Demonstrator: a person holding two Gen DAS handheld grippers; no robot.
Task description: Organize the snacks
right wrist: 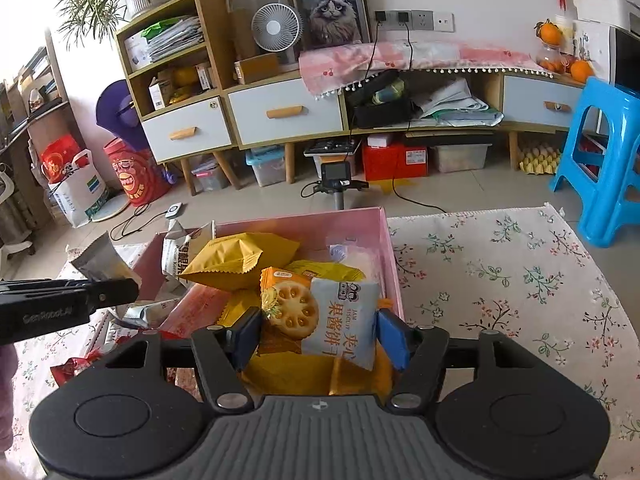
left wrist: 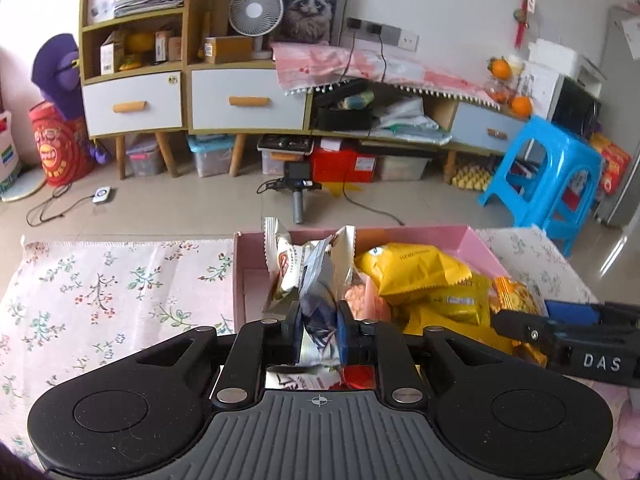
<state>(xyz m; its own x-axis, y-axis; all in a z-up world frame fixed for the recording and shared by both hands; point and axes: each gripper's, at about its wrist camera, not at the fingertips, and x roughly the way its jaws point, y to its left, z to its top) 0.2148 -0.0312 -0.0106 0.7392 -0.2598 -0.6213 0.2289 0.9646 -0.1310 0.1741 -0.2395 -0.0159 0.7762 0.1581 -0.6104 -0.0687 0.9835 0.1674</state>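
A pink box (left wrist: 476, 240) (right wrist: 385, 248) on the floral tablecloth holds several snack packets, among them yellow ones (left wrist: 416, 272) (right wrist: 236, 260) and a white one (left wrist: 280, 264). My left gripper (left wrist: 319, 320) is shut on a blue and white packet (left wrist: 320, 292), held upright over the box's near left part. In the right wrist view that gripper (right wrist: 130, 288) comes in from the left with the silvery packet (right wrist: 100, 260). My right gripper (right wrist: 320, 336) has an orange and white jam biscuit packet (right wrist: 320, 312) spanning pad to pad above the box. The left wrist view shows it (left wrist: 502, 316) at the right.
The floral tablecloth (left wrist: 100, 300) (right wrist: 500, 288) stretches to both sides of the box. Loose packets, one red (right wrist: 72, 366), lie on it left of the box. Beyond the table are tiled floor, a blue stool (left wrist: 548, 184) and a low cabinet (left wrist: 248, 100).
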